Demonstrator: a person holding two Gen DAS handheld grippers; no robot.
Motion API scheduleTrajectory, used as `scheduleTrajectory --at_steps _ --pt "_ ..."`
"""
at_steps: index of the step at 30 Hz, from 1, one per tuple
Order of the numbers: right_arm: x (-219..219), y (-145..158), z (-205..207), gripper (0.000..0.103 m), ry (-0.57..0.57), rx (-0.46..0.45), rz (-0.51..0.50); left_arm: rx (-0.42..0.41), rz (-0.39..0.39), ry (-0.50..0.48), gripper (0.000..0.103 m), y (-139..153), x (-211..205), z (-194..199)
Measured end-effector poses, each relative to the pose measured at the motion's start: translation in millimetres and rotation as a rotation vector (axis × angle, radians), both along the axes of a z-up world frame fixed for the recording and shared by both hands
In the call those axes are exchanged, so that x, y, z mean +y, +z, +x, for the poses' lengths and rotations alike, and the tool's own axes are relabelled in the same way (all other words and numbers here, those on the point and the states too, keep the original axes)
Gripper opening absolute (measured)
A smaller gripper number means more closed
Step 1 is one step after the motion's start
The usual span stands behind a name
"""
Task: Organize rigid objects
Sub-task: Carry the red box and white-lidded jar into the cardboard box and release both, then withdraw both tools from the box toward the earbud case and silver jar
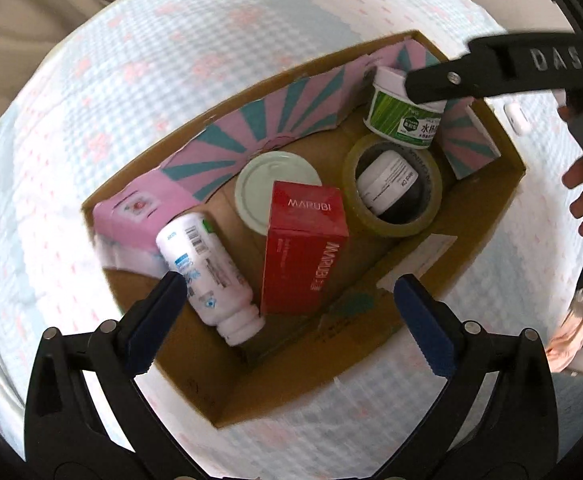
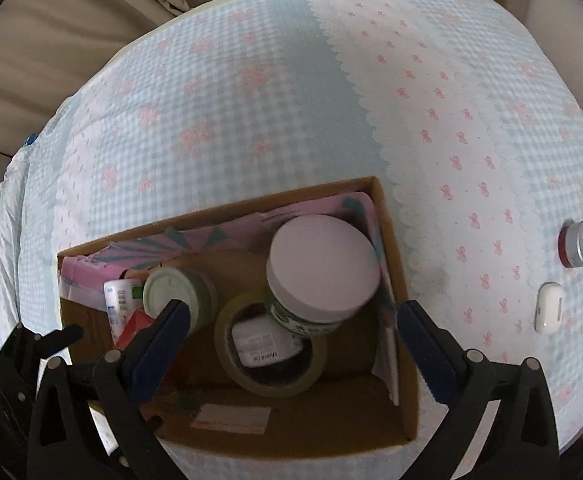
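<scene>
Checked bedsheet [image 2: 275, 92] bears cardboard box [image 2: 407, 364], red tin [image 2: 577, 244], white case [image 2: 548, 307].

Soft dim daylight, strong fisheye bending at edges, slight blur

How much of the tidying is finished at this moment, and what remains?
Done: the cardboard box already holds the red carton, white bottle, tape roll and green-label jar. In hand: nothing; left gripper and right gripper are open. Left: the small round tin and white case lie outside on the cloth.
</scene>
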State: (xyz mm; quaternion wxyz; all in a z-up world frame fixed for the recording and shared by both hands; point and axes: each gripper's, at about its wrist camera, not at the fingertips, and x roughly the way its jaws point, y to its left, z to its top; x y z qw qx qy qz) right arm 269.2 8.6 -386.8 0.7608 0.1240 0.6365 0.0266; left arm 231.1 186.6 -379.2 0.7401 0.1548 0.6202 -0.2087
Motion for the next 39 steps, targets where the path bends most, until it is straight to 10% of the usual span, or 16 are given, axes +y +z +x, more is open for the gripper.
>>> scheduleTrajectory --at_steps 23,39 --pt "8.5 124.4 -88.5 0.103 0.047 -0.165 -0.019 -0.173 -0.076 0.185 0.103 121.8 36.4 -82.3" --pt "-104.7 191.5 -171.2 0.103 -0.014 -0.247 -0.148 -0.320 -0.151 0.199 0.103 184.7 -61.8 -128.6"
